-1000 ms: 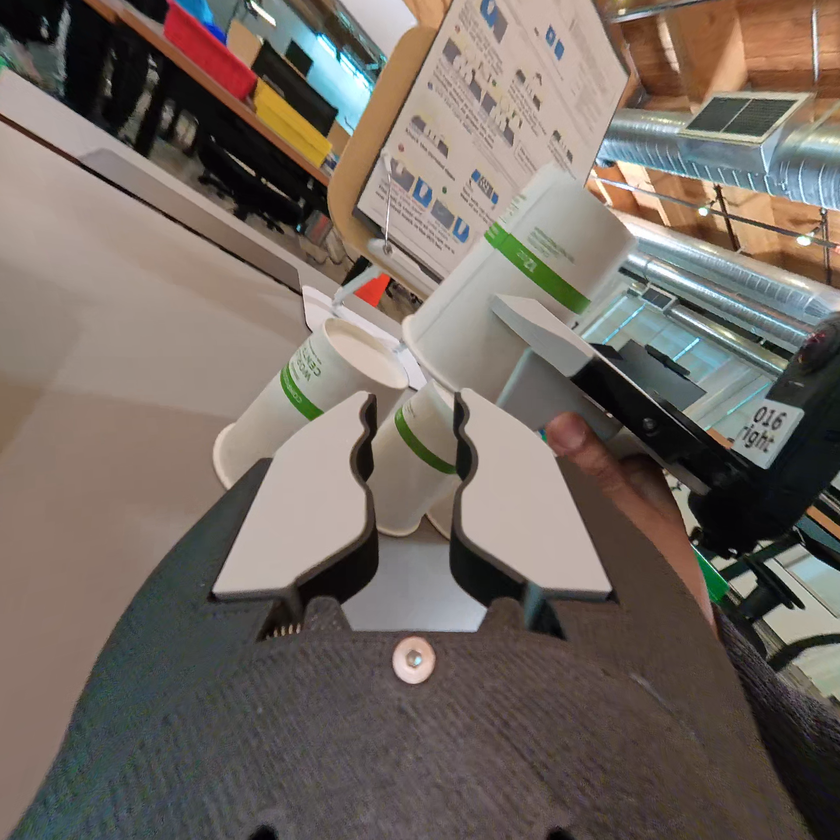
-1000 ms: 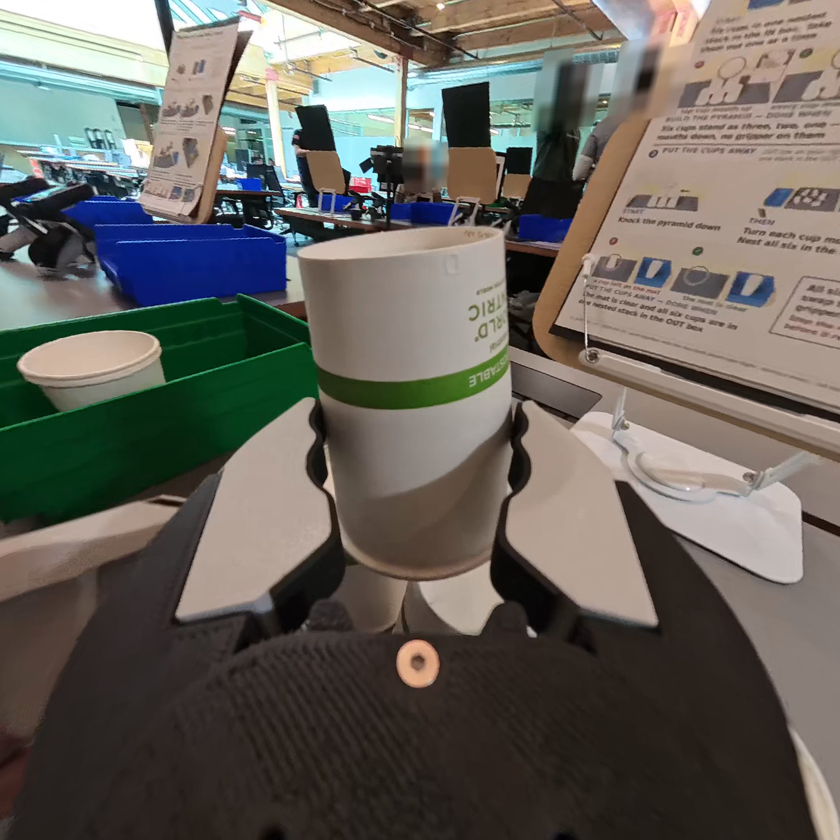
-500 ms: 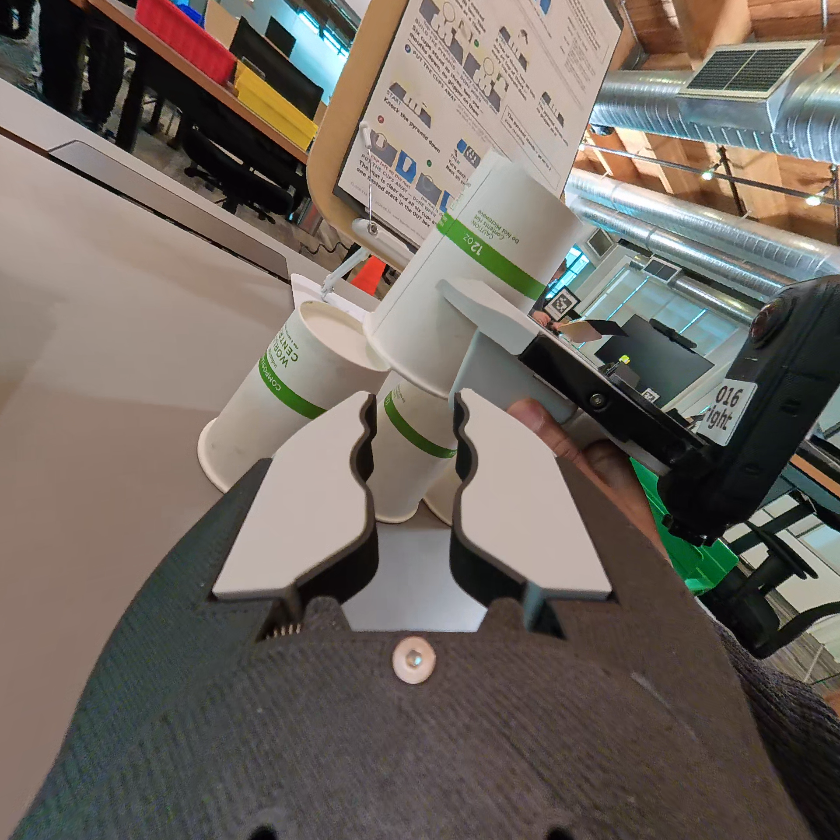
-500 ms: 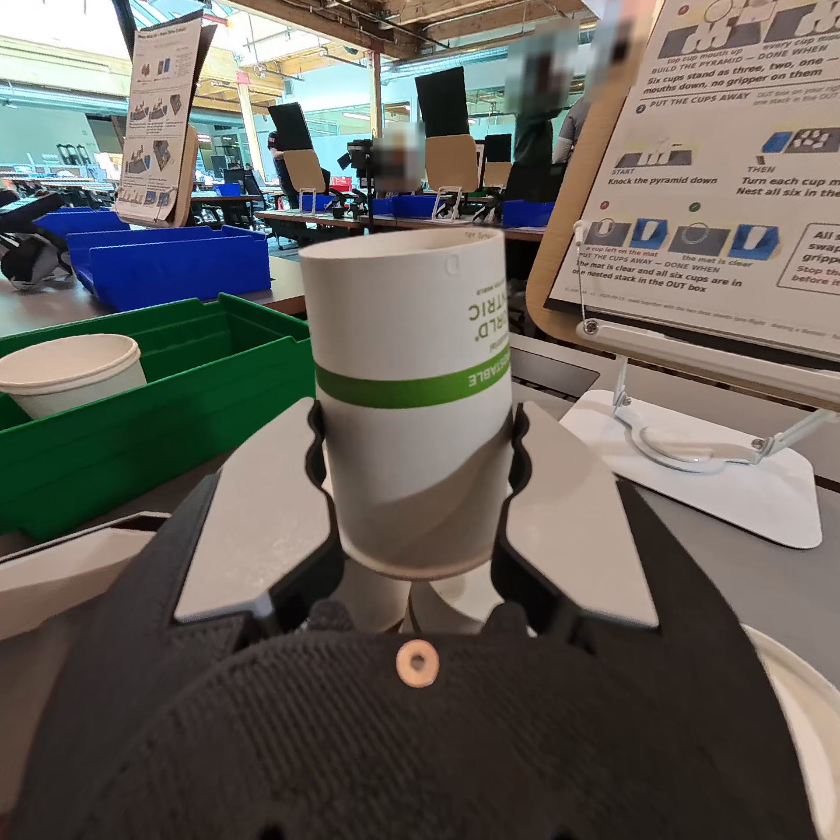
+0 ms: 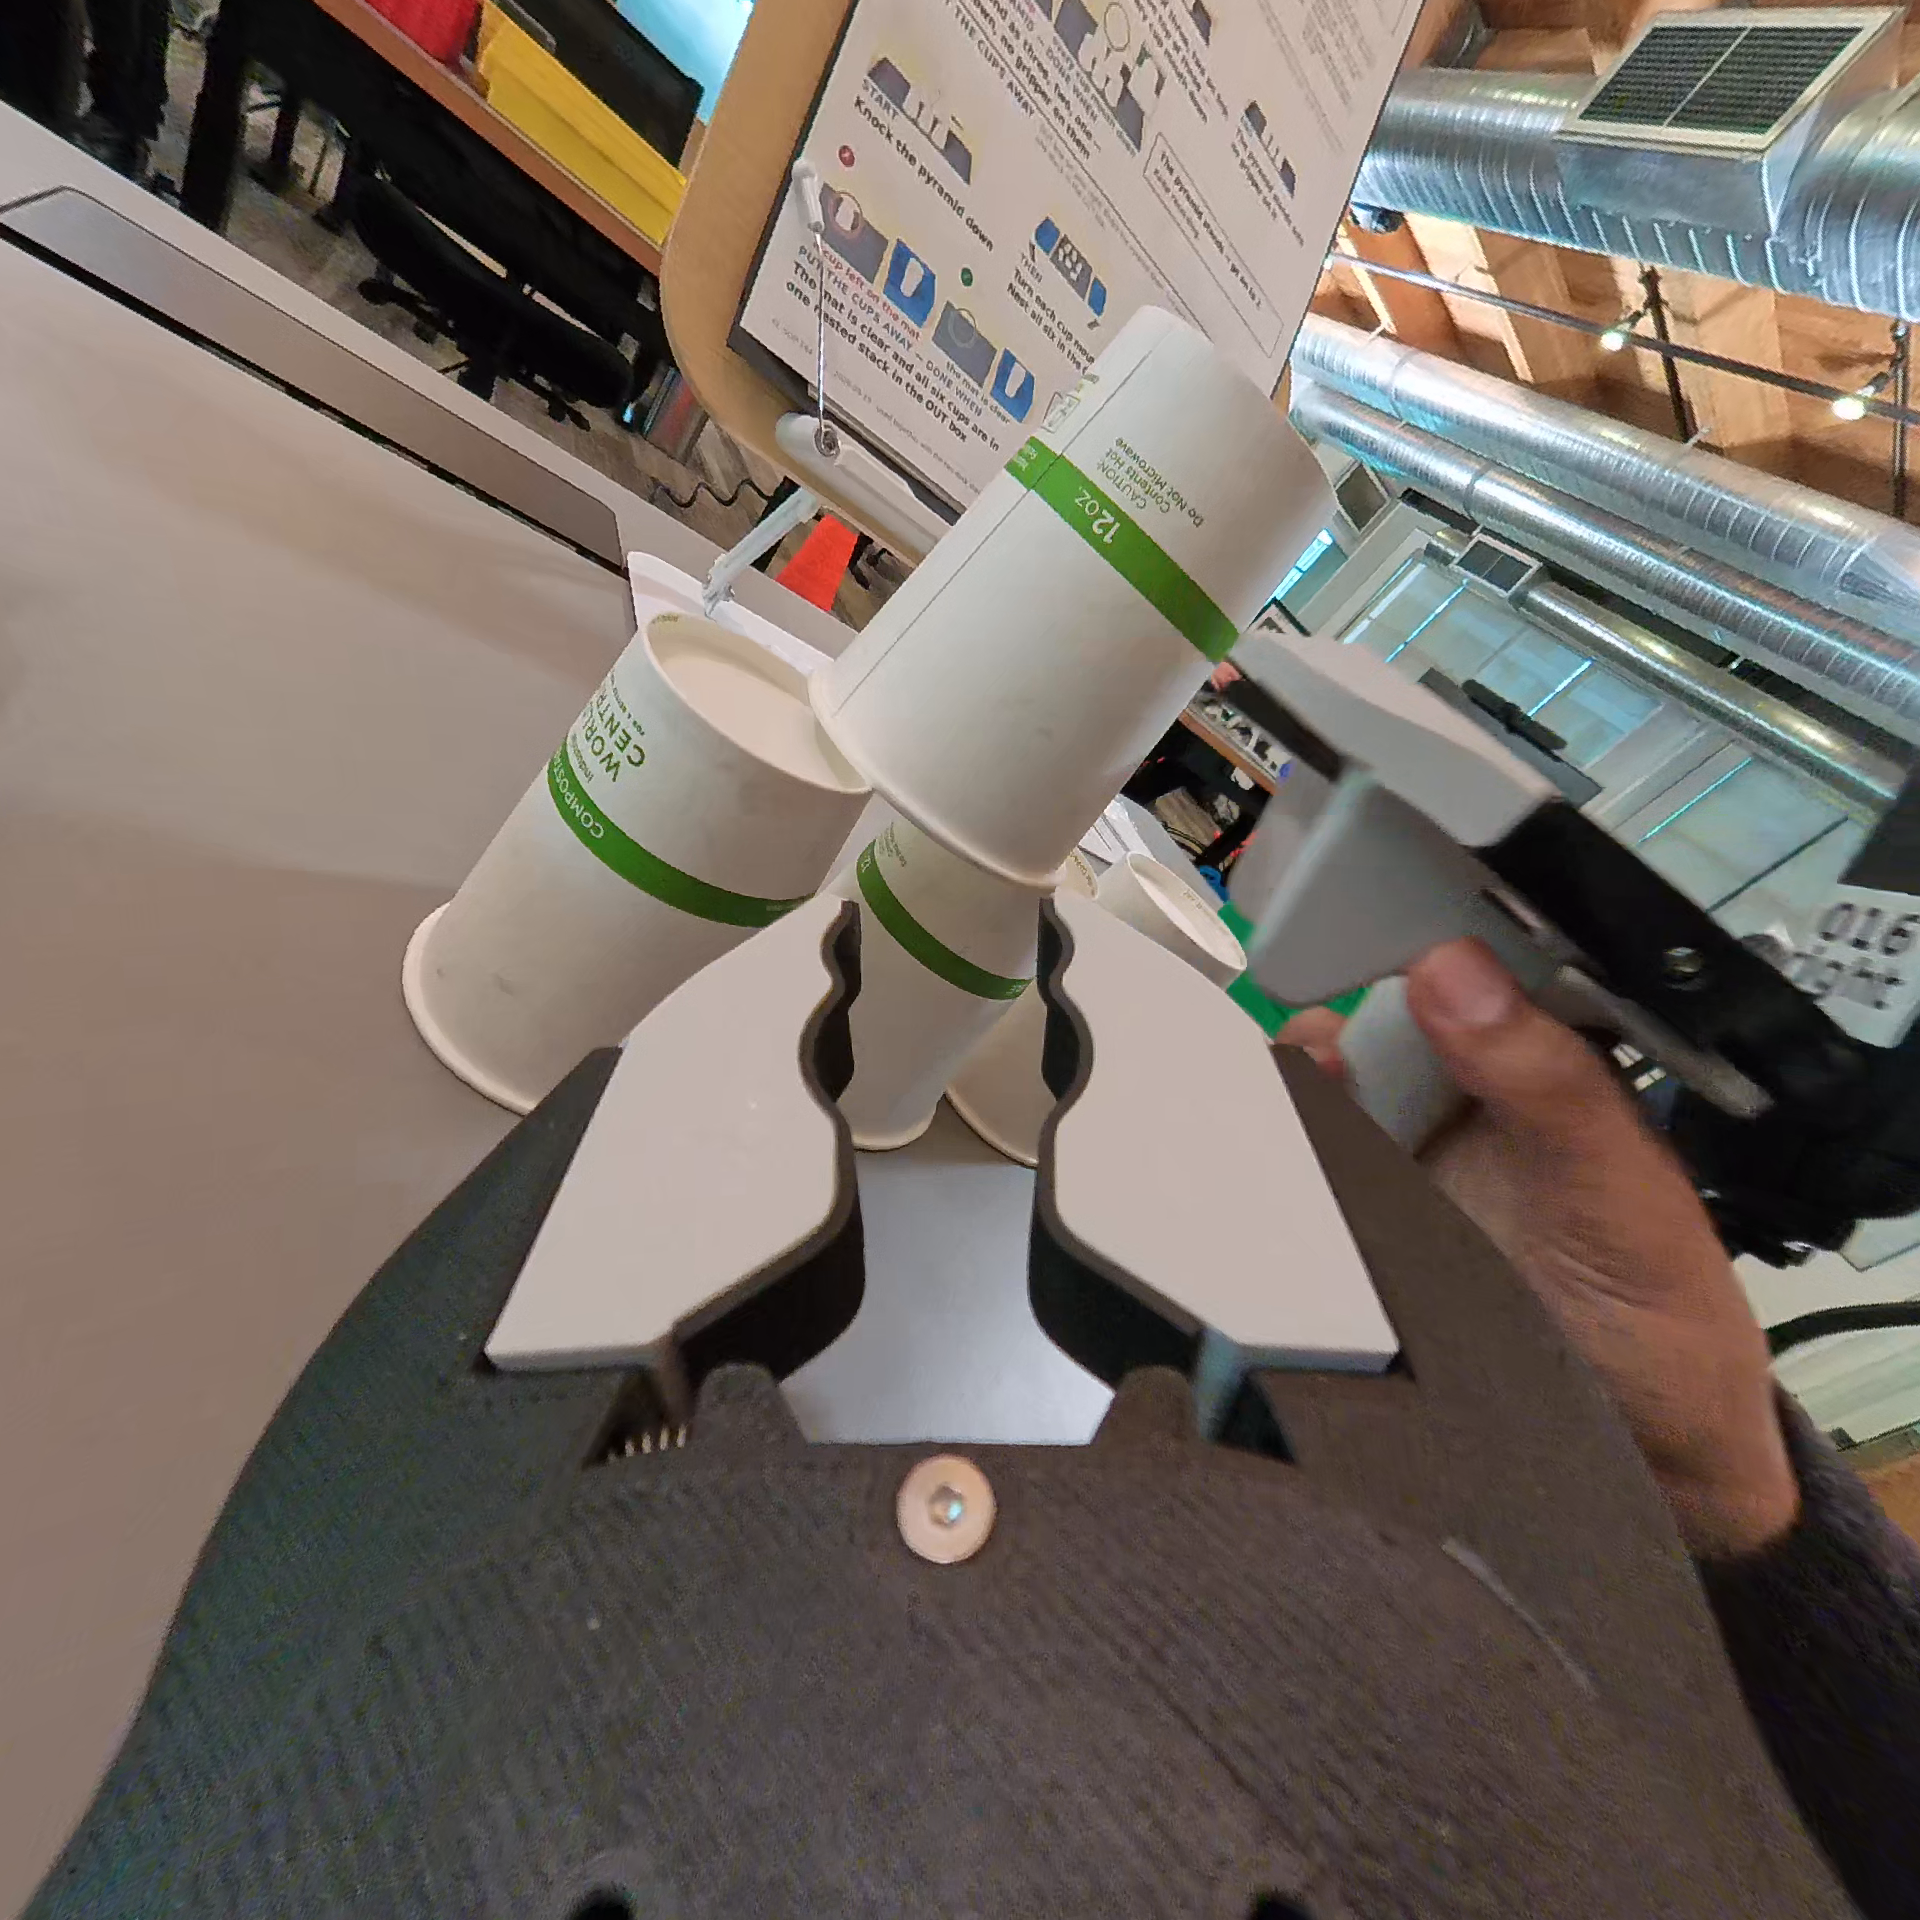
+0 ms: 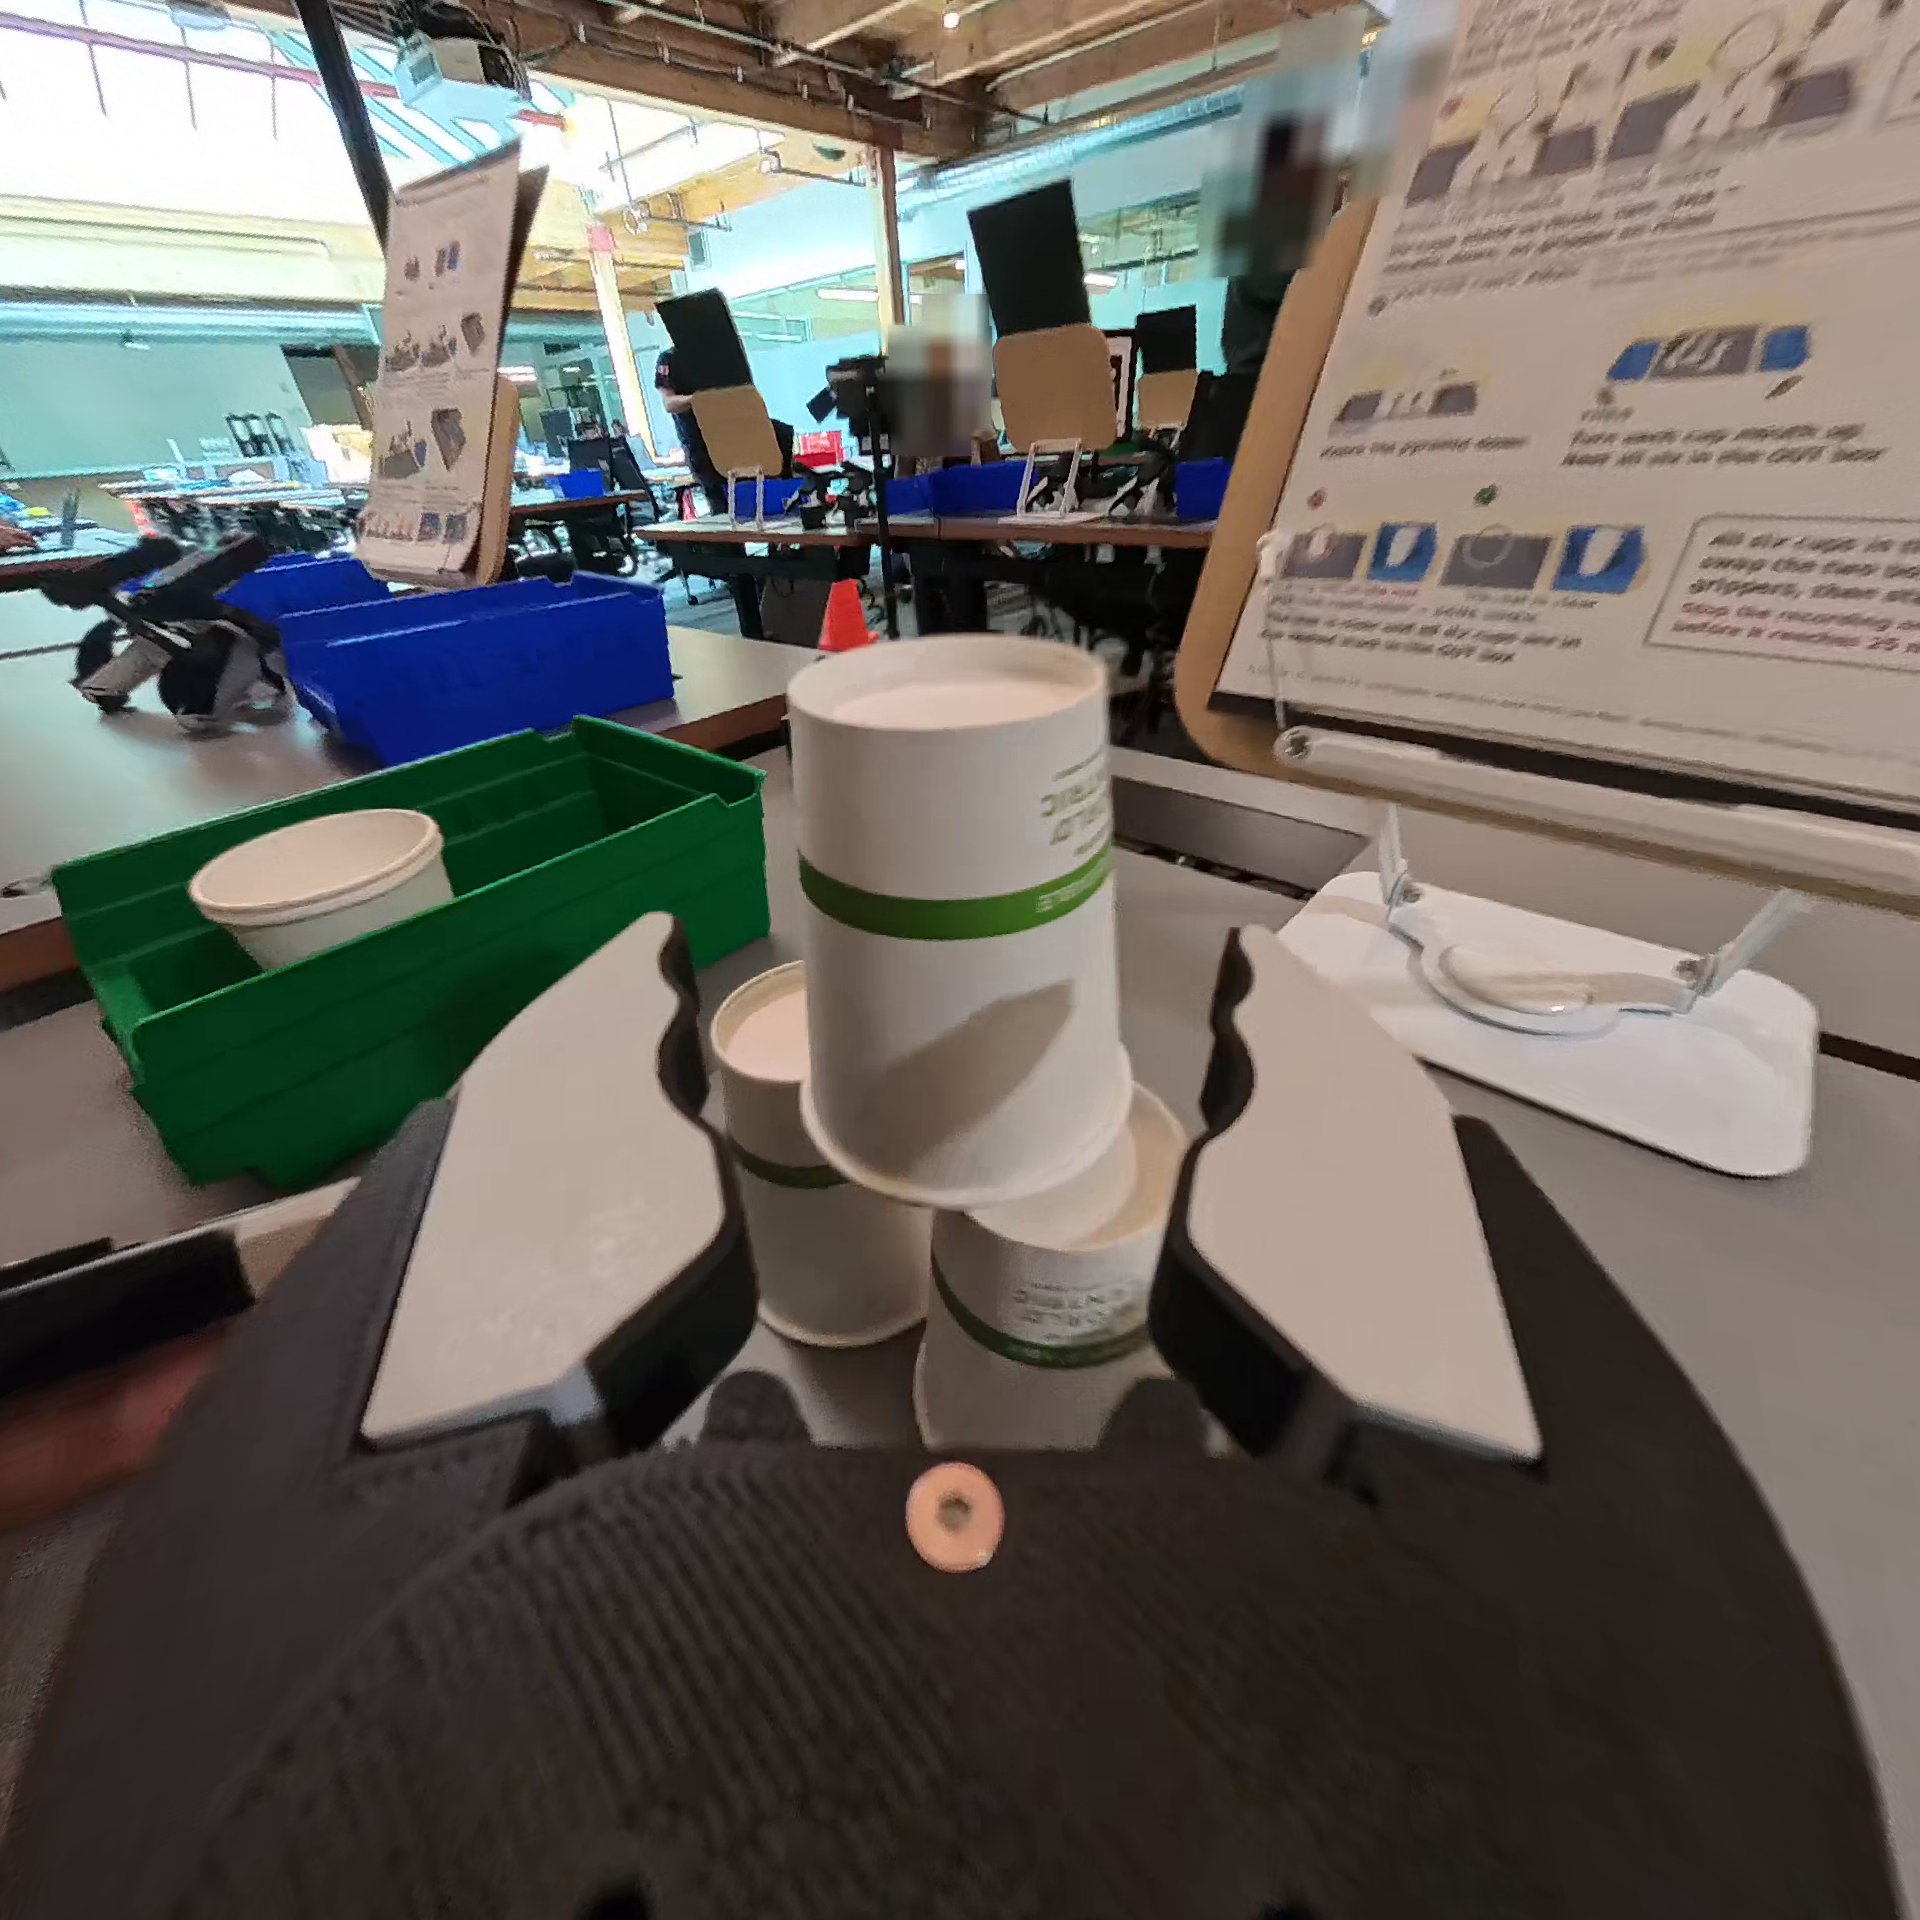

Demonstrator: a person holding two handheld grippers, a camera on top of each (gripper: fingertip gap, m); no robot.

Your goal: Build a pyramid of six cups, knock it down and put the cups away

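Right gripper (image 6: 951, 1023) jaws spread, clear of the tilted, inverted white green-banded paper cup (image 6: 961, 935) perched on two inverted cups (image 6: 821, 1164); left gripper (image 5: 940, 997) jaws part-open, empty; any nudge could topple it.

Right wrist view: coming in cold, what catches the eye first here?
A white paper cup with a green band perches mouth down and tilted on two other cups, also mouth down, on the grey table. The open right claw flanks it without touching. To the left, a green bin holds a lone cup, mouth up.
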